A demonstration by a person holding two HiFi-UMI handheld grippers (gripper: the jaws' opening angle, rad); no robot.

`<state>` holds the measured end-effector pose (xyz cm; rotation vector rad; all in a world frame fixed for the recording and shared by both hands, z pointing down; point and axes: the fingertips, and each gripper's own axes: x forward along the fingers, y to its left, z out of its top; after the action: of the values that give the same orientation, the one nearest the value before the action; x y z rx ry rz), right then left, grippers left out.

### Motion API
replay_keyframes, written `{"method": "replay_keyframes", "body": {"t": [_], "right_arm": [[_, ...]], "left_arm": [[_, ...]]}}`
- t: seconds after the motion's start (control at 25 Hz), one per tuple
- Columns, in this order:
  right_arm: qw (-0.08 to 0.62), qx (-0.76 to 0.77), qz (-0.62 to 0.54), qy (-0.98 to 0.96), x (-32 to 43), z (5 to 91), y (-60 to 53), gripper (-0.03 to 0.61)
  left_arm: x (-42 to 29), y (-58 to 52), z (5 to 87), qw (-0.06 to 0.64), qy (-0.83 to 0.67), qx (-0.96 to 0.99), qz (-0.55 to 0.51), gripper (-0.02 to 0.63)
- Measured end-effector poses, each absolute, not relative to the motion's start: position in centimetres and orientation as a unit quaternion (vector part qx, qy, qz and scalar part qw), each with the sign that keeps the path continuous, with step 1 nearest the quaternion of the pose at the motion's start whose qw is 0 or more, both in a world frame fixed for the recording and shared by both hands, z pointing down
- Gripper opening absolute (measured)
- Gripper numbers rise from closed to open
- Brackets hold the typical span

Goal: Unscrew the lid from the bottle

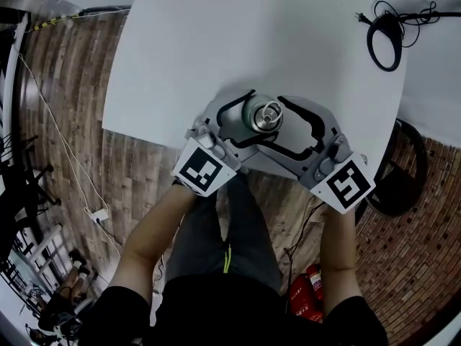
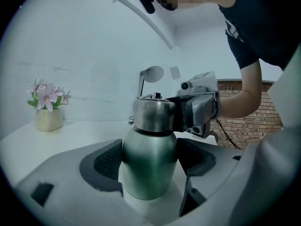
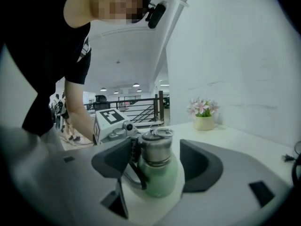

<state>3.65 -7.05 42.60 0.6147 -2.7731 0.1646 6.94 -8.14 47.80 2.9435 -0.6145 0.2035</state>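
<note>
A: White desk (image 1: 216, 42) over a brick floor (image 1: 65, 85). Where's the bottle (image 2: 149, 166)?

B: Standing upright near the desk's near edge, straight in front of the person. Green metal body, steel lid (image 3: 157, 147) seated on the neck, a small ring (image 1: 271, 110) lying on top of the lid.

A: What has hold of it?

B: The left gripper (image 2: 151, 158). Its two dark pads (image 2: 109, 161) are pressed against opposite sides of the body, below the shoulder.

A: And the right gripper (image 3: 157, 160)?

B: It reaches in from the opposite side, at lid height. Its jaws are spread wide with the lid between them. One pad sits just beside the lid, and I cannot tell whether it touches; the other stands clearly off it.

A: Further out?

B: Each gripper carries a cube (image 1: 204, 168) with a black-and-white marker, near the desk's edge, with the person's bare forearms (image 1: 155, 225) behind them. A pot of pink flowers (image 2: 48, 118) stands at the far side of the desk by the wall (image 2: 94, 55), well apart from the bottle. A coiled black cable (image 1: 385, 38) lies at the far right corner.
</note>
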Motion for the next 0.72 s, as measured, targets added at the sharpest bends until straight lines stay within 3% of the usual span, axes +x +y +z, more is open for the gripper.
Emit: {"method": "replay_keyframes", "body": {"t": [0.24,0.6,0.72], "right_arm": [[0.048,0.42,0.055,-0.905,4.5,40.7,-7.4,0.301],[0.093,0.543,0.052,-0.833,3.8,42.6,-8.5,0.299],[0.099,0.539,0.044,-0.836,3.8,42.7,-8.6,0.261]], "left_arm": [[6.7,-8.0,47.8,0.061,-0.207,0.974,0.067,0.36],[6.9,-8.1,47.9,0.066,-0.215,0.972,0.071,0.36],[6.9,-8.1,48.0,0.066,-0.217,0.971,0.071,0.36]]}}
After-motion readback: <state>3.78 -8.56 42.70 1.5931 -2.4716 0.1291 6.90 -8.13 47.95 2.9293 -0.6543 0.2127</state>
